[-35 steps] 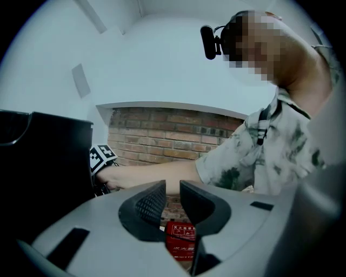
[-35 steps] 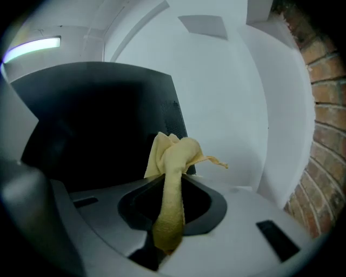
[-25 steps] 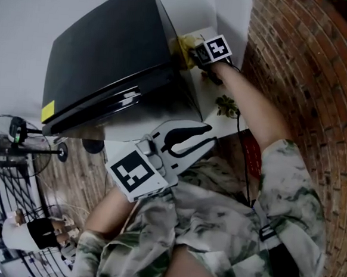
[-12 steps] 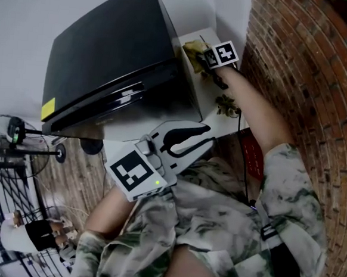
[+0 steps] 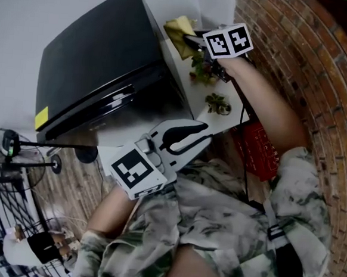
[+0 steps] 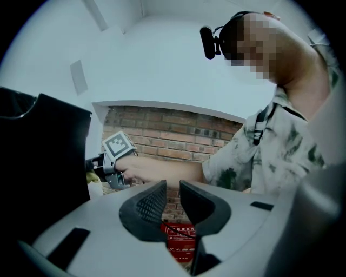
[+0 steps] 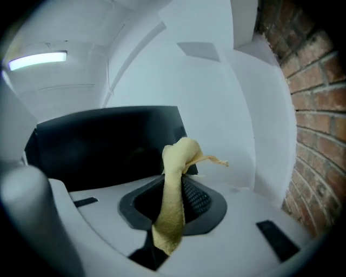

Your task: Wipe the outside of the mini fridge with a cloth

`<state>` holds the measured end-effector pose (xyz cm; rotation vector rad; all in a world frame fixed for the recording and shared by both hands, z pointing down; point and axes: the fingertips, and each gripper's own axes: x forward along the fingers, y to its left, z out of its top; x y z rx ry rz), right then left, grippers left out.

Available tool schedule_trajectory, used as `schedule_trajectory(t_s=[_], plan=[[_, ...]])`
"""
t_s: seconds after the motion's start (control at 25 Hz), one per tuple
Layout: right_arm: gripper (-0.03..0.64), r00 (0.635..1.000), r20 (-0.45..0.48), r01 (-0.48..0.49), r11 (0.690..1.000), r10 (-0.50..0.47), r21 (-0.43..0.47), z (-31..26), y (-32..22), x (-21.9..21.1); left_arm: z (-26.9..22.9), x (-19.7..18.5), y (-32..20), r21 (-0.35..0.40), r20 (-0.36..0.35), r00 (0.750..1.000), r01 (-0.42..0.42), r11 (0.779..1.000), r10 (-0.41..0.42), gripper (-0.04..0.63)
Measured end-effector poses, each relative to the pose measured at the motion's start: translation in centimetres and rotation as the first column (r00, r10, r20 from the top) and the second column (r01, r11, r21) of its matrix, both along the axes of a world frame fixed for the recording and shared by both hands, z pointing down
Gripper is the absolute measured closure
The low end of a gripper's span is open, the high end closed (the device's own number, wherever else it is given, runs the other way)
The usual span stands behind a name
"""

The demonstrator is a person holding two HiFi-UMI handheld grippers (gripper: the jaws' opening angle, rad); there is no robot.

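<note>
my right gripper [image 7: 176, 186] pinches the crumpled yellow cloth [image 7: 173, 211]; its bunched end pokes past my fingertips, just beside a rear corner of the glossy black mini fridge [image 5: 95, 63]. my left gripper [image 6: 172, 201] is empty, jaws slightly apart.

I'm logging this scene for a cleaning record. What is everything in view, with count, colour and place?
mini fridge: one, black, left of the shelf
cloth: one, yellow, near the fridge's right side
shelf: one, white, right of the fridge
leafy ornaments: two, greenish, on the shelf
box: one, red, below the shelf
brick wall: one, red-brown, far right
fan on stand: one, dark, lower left
left gripper: one, grey, jaws apart and empty, before the torso
right gripper: one, grey, shut on the cloth
</note>
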<state>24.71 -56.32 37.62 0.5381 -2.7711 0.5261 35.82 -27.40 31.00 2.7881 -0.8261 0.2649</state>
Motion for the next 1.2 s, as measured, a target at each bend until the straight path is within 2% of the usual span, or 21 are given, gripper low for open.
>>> schedule_trajectory(t_s=[0.24, 0.4, 0.72, 1.2], plan=[[0.532, 0.987, 0.157, 0.041, 0.999, -0.043, 0.021, -7.4, 2.9, 0.6, 0.1, 0.6, -0.2, -0.009, -0.006, 1.000, -0.023, 1.000, 0.023, 0.509], [0.532, 0.976, 0.202, 0.082, 0.997, -0.078, -0.012, -7.7, 4.3, -0.6, 0.3, 0.8, -0.3, -0.011, 0.001, 1.000, -0.029, 1.000, 0.029, 0.509], [0.532, 0.989, 0.130, 0.089, 0.992, -0.077, -0.091, -1.0, 4.4, -2.3, 0.9, 0.4, -0.2, -0.024, 0.014, 1.000, -0.007, 1.000, 0.008, 0.509], [0.532, 0.998, -0.032, 0.052, 0.990, -0.057, -0.133, 8.9, 4.0, -3.4, 1.5, -0.1, 0.2, -0.041, 0.029, 1.000, 0.010, 0.999, -0.008, 0.509]])
